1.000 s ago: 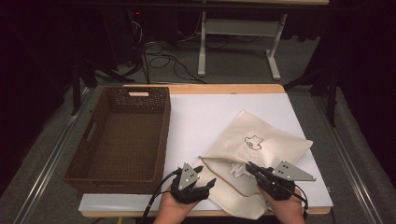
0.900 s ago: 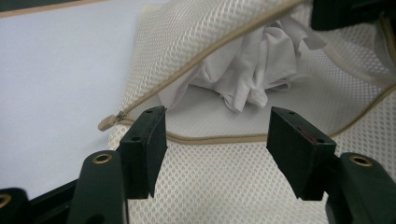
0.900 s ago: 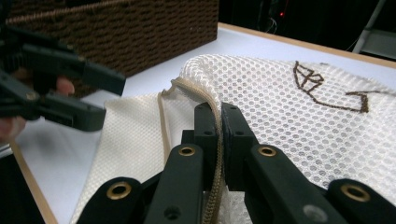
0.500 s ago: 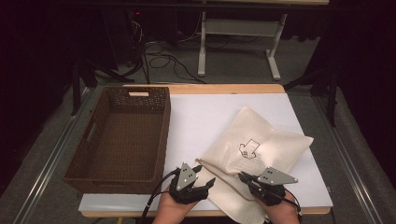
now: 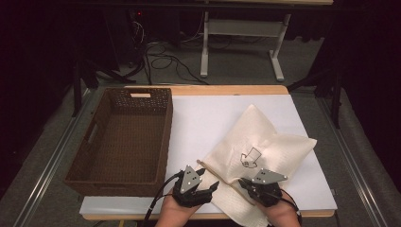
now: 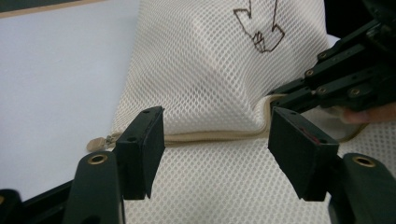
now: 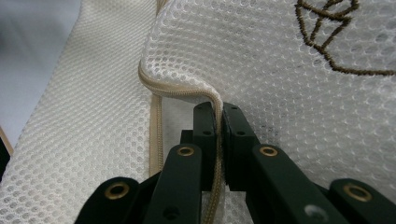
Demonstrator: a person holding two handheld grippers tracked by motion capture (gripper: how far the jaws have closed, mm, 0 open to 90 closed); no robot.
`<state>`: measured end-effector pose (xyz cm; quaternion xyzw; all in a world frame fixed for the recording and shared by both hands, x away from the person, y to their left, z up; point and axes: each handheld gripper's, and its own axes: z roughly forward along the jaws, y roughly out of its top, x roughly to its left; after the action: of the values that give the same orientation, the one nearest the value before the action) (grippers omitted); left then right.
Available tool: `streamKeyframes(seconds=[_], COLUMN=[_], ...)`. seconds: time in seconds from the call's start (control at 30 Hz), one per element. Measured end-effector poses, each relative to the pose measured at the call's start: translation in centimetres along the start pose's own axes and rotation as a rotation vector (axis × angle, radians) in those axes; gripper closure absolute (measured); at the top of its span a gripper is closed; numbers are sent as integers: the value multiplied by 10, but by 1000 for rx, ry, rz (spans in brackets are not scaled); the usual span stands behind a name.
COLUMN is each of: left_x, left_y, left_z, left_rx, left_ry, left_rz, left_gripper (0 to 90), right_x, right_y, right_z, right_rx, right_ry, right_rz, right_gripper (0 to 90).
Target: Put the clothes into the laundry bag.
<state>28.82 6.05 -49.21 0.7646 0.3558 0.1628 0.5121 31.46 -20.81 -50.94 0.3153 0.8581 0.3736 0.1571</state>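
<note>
Near corner of the mesh bag (image 5: 246, 215) cut off by the high view's bottom edge.

One cream mesh bag (image 5: 257, 149) lies at the lower right of the high view, carrying one dark embroidered emblem (image 5: 249, 158) and one zipper (image 6: 210, 136). One brown wicker basket (image 5: 97, 177) sits at the left of the frame, on one white table sheet (image 5: 208, 118). Two grippers appear at the bottom edge: the left gripper (image 5: 204, 190) and the right gripper (image 5: 247, 186), one in each of two hands.
</note>
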Motion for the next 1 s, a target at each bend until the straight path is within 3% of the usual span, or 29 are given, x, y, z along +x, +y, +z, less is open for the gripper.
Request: streamKeyframes(seconds=[0.2,0.57,0.83,1.0], left_x=[-1,-1,1,2], left_y=[0,-3,-1,-1], left_z=[0,4,4,4], left_rx=[-1,14,6,4], left_ry=[1,4,3,10], left_rz=[7,1,-17,-23], left_gripper=[352,348,336,330], right_x=[0,0,0,1], right_y=[-1,-1,1,5], right_z=[5,5,1,-7], right_rx=[42,46,18,-16], right_ry=[-2,8,4,17], right_rz=[-6,2,-4,8], right_gripper=[858,834,784,700])
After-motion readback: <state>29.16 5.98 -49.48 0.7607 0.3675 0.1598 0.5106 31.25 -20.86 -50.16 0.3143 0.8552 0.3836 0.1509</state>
